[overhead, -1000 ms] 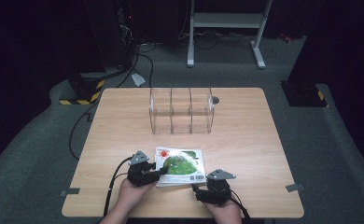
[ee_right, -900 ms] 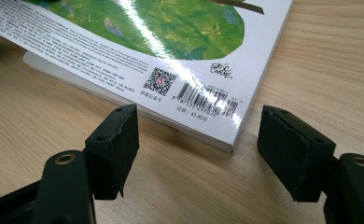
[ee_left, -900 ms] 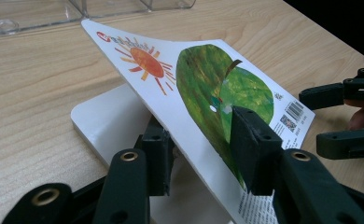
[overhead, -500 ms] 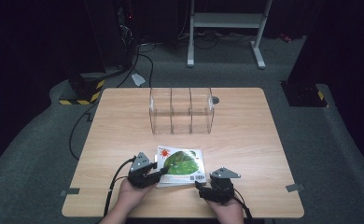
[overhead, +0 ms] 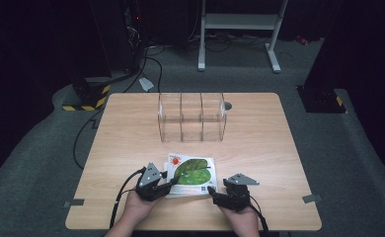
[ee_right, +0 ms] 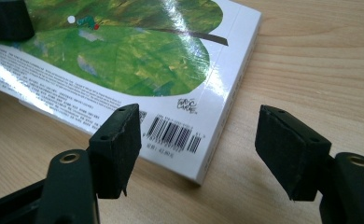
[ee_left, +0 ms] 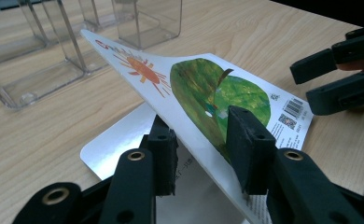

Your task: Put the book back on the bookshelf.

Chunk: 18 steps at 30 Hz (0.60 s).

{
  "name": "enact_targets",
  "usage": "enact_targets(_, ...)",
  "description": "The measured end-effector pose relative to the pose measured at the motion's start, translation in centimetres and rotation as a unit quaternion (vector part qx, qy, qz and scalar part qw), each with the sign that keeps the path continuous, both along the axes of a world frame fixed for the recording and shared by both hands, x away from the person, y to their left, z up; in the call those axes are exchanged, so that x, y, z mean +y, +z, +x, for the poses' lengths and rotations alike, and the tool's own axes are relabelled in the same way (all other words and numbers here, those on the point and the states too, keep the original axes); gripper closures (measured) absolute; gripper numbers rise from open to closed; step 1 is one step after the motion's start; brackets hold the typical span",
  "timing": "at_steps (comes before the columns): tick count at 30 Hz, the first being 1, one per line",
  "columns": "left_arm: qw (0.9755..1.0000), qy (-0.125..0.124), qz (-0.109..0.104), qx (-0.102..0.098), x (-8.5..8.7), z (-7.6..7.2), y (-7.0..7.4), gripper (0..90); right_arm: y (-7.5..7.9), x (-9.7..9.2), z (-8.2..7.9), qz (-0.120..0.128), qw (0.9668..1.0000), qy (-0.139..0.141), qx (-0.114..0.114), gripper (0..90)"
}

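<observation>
Two claws | left claw (ee_left: 201,154) pinching lifted book cover (ee_left: 203,88), closing | right claw (ee_right: 199,154) wide, book corner between.

The left gripper (overhead: 168,181) is black, with a grey three-cornered plate on top. A black cable trails from it in a loop. The right gripper (overhead: 211,189) is black too, with the same grey plate and its own black cable. Each gripper has two black arms with square black pads (ee_left: 248,149) at the tips. The pads look rough and a bit worn at the edges. Round metal rings sit in the arms like little eyes. Both hands (overhead: 137,212) are bare.
</observation>
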<state>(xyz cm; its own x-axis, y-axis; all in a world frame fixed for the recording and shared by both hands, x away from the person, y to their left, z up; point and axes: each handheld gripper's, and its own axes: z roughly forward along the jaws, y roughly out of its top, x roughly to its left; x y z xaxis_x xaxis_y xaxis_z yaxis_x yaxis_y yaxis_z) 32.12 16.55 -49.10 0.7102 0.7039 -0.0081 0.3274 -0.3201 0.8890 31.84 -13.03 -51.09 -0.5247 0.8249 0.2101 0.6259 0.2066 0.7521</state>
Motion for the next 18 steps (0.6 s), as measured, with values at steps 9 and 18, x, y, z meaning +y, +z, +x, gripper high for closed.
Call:
enact_targets(9,0.9994,-0.005,0.002,-0.033,-0.1,-0.9,0.1,64.6,0.0,0.1,0.9,0.012,0.9999,0.003,0.001,30.0)
enact_targets(18,0.9988,-0.008,0.003,-0.049,-0.2,-1.4,0.2,65.0,-0.3,0.2,2.3,0.038,0.9991,0.008,0.015,27.0)
